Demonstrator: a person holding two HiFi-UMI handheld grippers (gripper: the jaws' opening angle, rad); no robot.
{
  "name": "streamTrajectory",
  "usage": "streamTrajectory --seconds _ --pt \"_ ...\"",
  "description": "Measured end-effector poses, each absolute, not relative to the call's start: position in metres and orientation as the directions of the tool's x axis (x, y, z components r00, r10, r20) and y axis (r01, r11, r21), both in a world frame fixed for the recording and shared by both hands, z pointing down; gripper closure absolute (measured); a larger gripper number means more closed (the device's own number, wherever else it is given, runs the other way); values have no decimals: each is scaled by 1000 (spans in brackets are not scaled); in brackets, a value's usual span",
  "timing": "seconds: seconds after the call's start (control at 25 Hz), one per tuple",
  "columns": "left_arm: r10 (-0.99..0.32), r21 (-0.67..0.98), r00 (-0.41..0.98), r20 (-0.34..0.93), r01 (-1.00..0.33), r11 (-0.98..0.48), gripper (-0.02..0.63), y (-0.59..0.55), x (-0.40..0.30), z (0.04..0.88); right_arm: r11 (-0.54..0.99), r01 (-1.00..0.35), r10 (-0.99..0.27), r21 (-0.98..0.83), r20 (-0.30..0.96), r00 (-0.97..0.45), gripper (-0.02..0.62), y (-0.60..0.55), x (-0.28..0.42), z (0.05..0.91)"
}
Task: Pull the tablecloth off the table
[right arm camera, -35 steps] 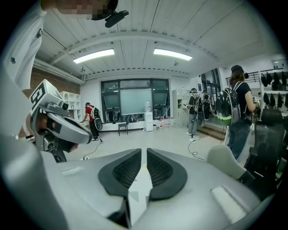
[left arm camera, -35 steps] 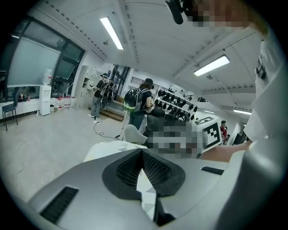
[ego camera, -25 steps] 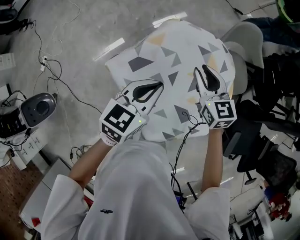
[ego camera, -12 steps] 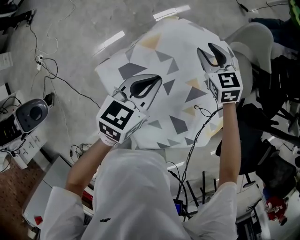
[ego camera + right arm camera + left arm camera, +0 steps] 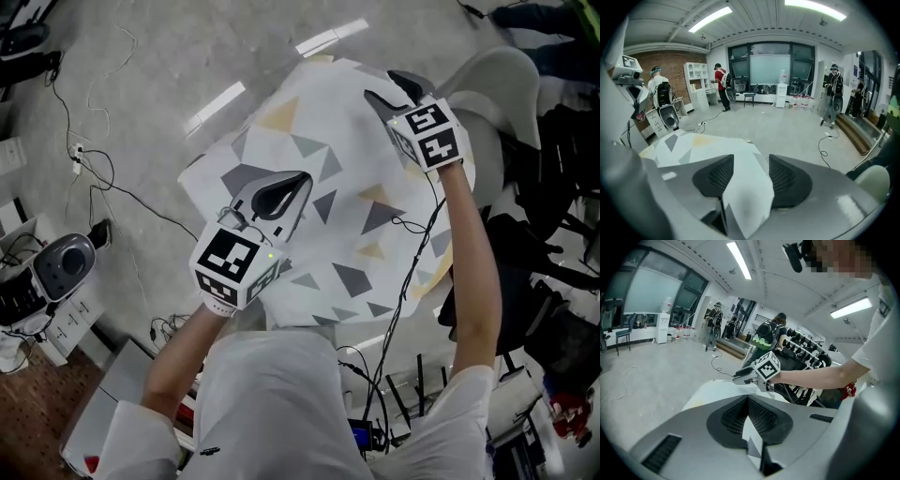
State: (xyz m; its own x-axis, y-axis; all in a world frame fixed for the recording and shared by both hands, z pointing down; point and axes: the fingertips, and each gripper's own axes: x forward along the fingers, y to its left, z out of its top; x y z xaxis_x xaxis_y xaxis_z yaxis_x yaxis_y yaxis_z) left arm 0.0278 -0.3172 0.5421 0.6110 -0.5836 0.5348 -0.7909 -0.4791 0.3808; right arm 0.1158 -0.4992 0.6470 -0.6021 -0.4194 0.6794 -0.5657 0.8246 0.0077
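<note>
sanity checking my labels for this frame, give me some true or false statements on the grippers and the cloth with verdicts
1. The left hand-held gripper is shut on the tablecloth. True.
2. The right hand-held gripper is clamped tight on the tablecloth. False: its jaws stand apart and have just been opening; cloth lies between them, unpinched.
3. The tablecloth is plain red. False: it is white with grey and yellow triangles.
4. A white chair stands past the tablecloth's edge on the right hand-held gripper's side. True.
</note>
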Motion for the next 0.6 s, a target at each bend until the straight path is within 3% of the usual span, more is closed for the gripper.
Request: streamTrajectory --seconds 0.24,0.6 --pt "-593 382 601 536 -799 -464 600 -317 24 546 887 -459 -247 -50 788 -564 331 -514 108 679" --pt "-589 395 596 546 -803 -447 600 -307 23 546 884 -431 -71 -180 861 -504 293 -536 115 711"
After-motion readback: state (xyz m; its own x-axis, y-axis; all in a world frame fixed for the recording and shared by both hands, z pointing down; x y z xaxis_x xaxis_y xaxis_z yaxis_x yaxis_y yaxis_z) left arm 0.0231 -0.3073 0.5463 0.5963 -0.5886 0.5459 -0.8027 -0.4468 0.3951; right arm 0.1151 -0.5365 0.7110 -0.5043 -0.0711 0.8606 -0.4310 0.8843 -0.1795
